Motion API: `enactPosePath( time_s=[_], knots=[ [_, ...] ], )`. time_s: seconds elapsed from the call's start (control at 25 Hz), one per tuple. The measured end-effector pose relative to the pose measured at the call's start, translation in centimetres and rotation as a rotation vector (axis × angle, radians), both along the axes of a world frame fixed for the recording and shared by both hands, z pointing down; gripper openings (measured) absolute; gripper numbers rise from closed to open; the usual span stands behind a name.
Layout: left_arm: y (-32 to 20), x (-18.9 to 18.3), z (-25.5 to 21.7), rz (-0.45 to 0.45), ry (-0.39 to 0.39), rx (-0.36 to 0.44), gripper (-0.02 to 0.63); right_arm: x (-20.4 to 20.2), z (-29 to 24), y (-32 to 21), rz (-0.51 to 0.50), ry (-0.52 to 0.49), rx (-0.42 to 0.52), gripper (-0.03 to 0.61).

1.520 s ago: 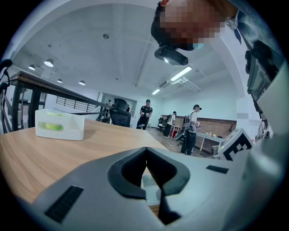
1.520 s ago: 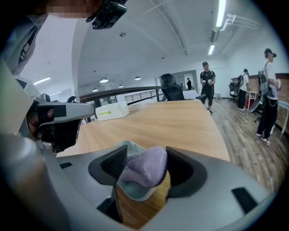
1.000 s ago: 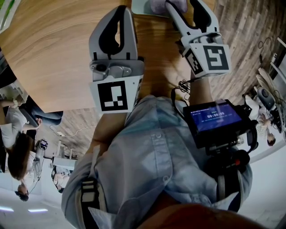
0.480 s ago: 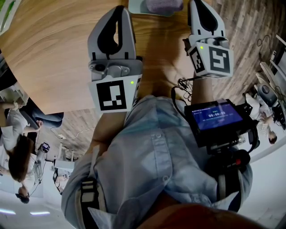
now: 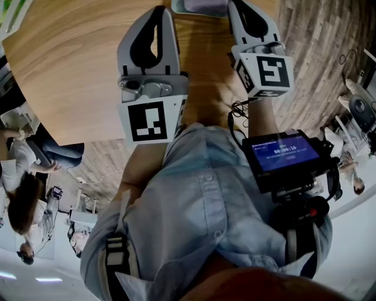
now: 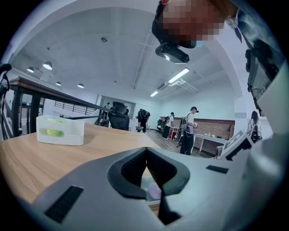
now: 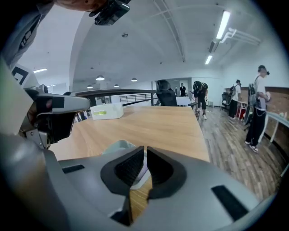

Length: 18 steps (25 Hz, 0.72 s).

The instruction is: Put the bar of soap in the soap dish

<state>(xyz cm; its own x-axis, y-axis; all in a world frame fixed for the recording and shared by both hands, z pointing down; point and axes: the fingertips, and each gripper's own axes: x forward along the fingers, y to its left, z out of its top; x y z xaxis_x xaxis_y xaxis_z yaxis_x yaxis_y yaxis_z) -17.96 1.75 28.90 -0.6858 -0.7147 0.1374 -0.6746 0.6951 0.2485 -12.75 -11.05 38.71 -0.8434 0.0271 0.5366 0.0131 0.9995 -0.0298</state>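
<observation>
Here, two grey moulded grippers with dark ribbed pads. The left gripper [image 6: 146, 150] has its jaws pressed together, with nothing between them. The right gripper [image 7: 145, 148] is closing, its jaws down to a thin slit and also empty. Just past their tips, one pale, rounded soap dish [image 5: 178, 6] sits on the wood-grain worktop [image 5: 70, 70]. One smooth lilac bar of soap [image 5: 202, 4] lies in it. Farther off stands one white rectangular box [image 7: 106, 110] with a green label.
</observation>
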Motion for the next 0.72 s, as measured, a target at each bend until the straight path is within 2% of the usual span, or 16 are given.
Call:
enactPosePath(
  time_s=[0.16, 0.28, 0.56, 0.64, 0.72],
  knots=[
    [0.1, -0.2, 0.5, -0.003, -0.002, -0.007, 0.009, -0.3, -0.4, 0.4, -0.007, -0.018, -0.026, 0.026],
    [-0.2, -0.6, 0.5, -0.005, -0.02, -0.006, 0.009, -1.2, -1.4, 0.9, -0.022, -0.071, -0.046, 0.026],
    [0.5, -0.9, 0.7, -0.026, -0.035, -0.054, 0.009, -2.3, -3.1, 4.5, -0.086, -0.144, -0.136, 0.008],
    [0.4, -0.8, 1.7, -0.022, -0.007, -0.058, 0.009, -2.2, -2.9, 5.1, -0.095, -0.132, -0.147, 0.008],
    [0.0, -0.4, 3.3, -0.005, 0.053, -0.059, 0.009, -1.6, -2.4, 5.4, -0.082, -0.09, -0.162, 0.008]
  ],
)
